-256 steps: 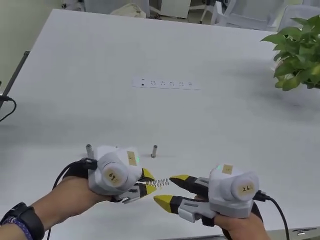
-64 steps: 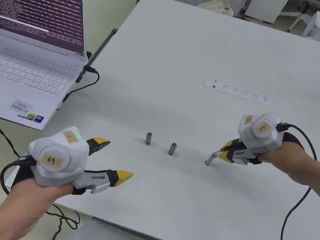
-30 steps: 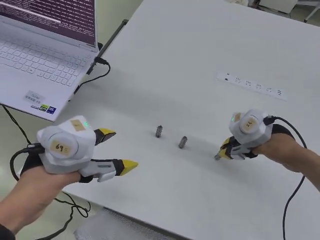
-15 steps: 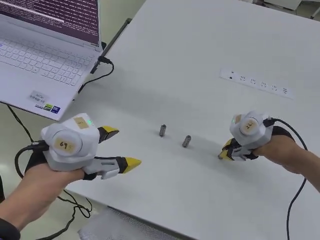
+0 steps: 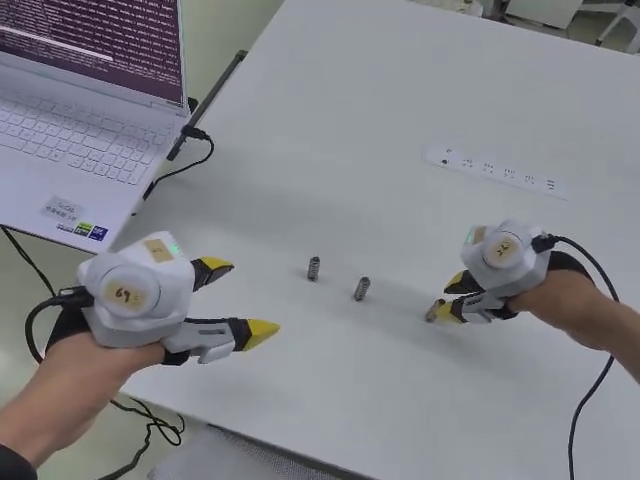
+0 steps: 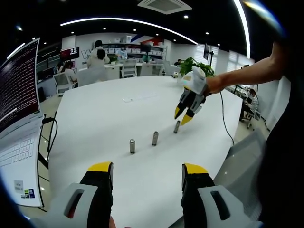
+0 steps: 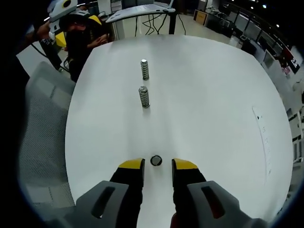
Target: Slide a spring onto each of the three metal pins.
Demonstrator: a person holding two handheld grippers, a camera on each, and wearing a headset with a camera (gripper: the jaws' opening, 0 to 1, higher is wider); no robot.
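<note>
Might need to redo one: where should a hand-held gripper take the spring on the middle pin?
Pinch the middle spring across its coils at mid-height, jaws on opposite sides. It stands upright on its pin, so it likely only lifts straight up. Come from the near table edge, square to the row: the other spring and the right hand-held gripper flank it.

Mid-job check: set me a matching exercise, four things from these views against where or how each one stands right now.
Things
1. left gripper
2. right gripper
3. power strip
4. laptop

States
A. lid open, screen lit
B. jaws wide apart, holding nothing
C. flat on the table, beyond the two sprung pins
D. jaws narrowly apart, one either side of the end pin

Pairs: 1-B, 2-D, 3-C, 4-A
</note>
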